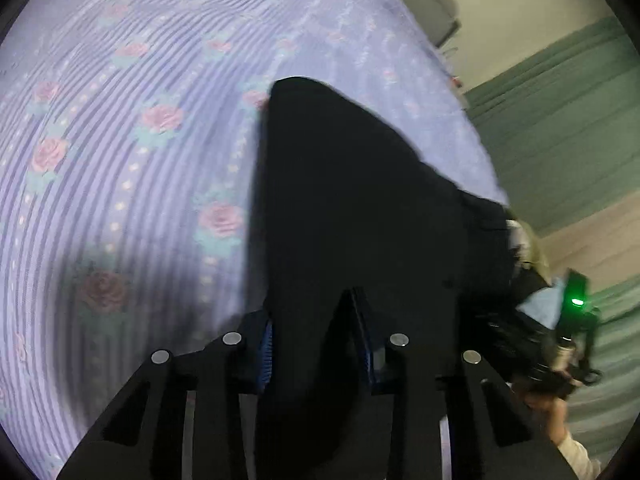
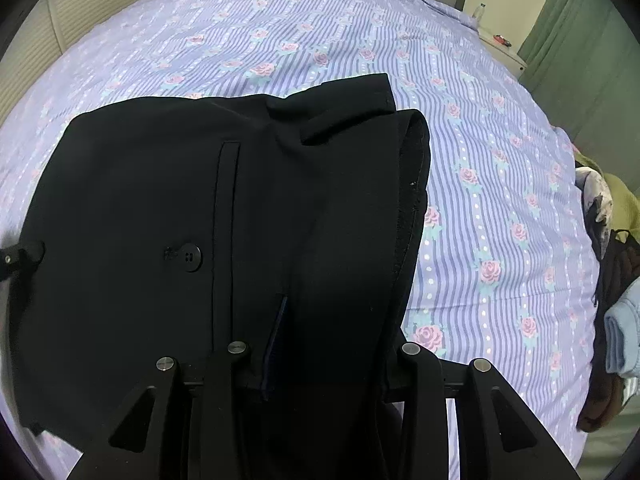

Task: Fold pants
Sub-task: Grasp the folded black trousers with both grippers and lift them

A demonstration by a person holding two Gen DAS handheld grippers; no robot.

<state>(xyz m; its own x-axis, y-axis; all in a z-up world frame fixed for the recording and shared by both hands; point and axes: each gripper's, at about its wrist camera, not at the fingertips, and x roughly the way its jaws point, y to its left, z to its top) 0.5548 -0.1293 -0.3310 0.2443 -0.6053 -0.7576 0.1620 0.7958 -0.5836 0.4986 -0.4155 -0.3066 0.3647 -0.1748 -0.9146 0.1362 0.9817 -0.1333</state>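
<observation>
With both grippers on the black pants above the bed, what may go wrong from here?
1. The left gripper holds only a narrow bunch of the black fabric pants; it may slip out.
2. The right gripper pinches several layers near the waistband; the fold may land uneven on the purple striped rose-print bedsheet.

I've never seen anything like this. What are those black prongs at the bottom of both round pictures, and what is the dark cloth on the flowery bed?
No robot here: a person holds a two-fingered gripper in each hand, each with a wide-angle camera looking along its fingers. One picture comes from the left gripper, the other from the right gripper. The dark cloth is a pair of black pants, back-pocket button showing, on a striped, rose-patterned bedsheet. Both grippers are pinching the fabric. Other clothes are piled at the bed's edge.
</observation>
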